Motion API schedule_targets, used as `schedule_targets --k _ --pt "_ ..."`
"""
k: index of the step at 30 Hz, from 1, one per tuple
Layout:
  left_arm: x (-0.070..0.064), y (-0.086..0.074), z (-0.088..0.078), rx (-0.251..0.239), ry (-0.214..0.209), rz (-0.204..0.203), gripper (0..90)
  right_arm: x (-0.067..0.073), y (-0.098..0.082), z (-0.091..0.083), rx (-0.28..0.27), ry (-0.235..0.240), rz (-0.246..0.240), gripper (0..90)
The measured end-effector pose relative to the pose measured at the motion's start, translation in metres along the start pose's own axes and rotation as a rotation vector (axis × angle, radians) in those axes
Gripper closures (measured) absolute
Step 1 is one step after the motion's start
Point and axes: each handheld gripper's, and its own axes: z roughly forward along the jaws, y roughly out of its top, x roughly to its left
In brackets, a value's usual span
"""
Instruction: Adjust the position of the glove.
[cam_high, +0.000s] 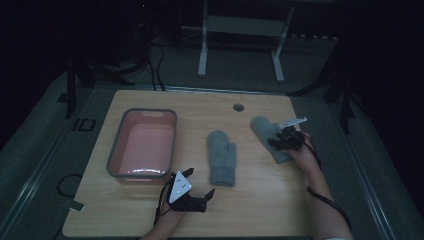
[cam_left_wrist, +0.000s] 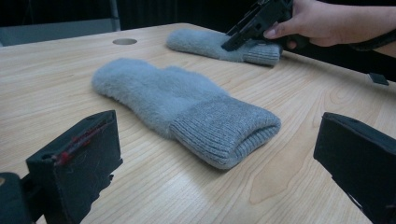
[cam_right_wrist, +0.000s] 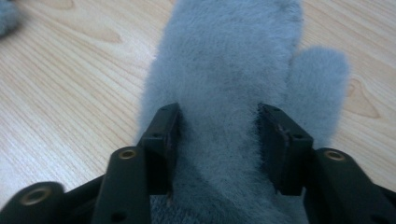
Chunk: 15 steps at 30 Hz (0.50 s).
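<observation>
1. Mittens, two grey fleecy ones, lie flat on the table (cam_high: 260, 200): the near mitten (cam_high: 222, 157) at the middle, the far mitten (cam_high: 270, 137) toward the right edge, well apart from each other.
2. My right hand-held gripper (cam_high: 279, 142) is over the far mitten; in the right gripper view its jaws stand partly open, straddling the mitten (cam_right_wrist: 224, 84) near the cuff end, pads pressed into the pile on either side. I judge it is not yet clamped.
3. That mitten's long axis runs straight away from the jaws, fingertip end farthest, thumb off to the right in that view.
4. My left hand-held gripper (cam_high: 202, 192) rests low near the table's front edge, jaws wide and holding nothing, pointed at the near mitten's ribbed cuff (cam_left_wrist: 224, 128) just ahead.
5. A pink tub with a grey rim (cam_high: 116, 150) sits left, nearer my left hand.
6. Both mittens look soft and limp; I expect them to sag when lifted.
</observation>
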Motion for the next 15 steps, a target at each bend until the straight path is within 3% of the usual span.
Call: schedule_targets --k 3,7,10,15 --pt "0.0 0.0 0.0 0.0 0.0 0.0 1.0 0.003 -0.001 0.0 -0.004 -0.023 -0.006 62.7" --pt "0.0 0.0 0.0 0.0 0.0 0.0 1.0 0.008 0.0 -0.001 -0.003 -0.048 0.034 73.6" --pt "0.0 0.0 0.0 -0.001 0.0 -0.003 1.0 0.011 0.001 -0.002 -0.004 -0.065 0.116 78.0" --pt "0.0 0.0 0.0 -0.001 0.0 -0.004 1.0 0.022 0.002 -0.012 -0.035 -0.108 0.172 81.9"
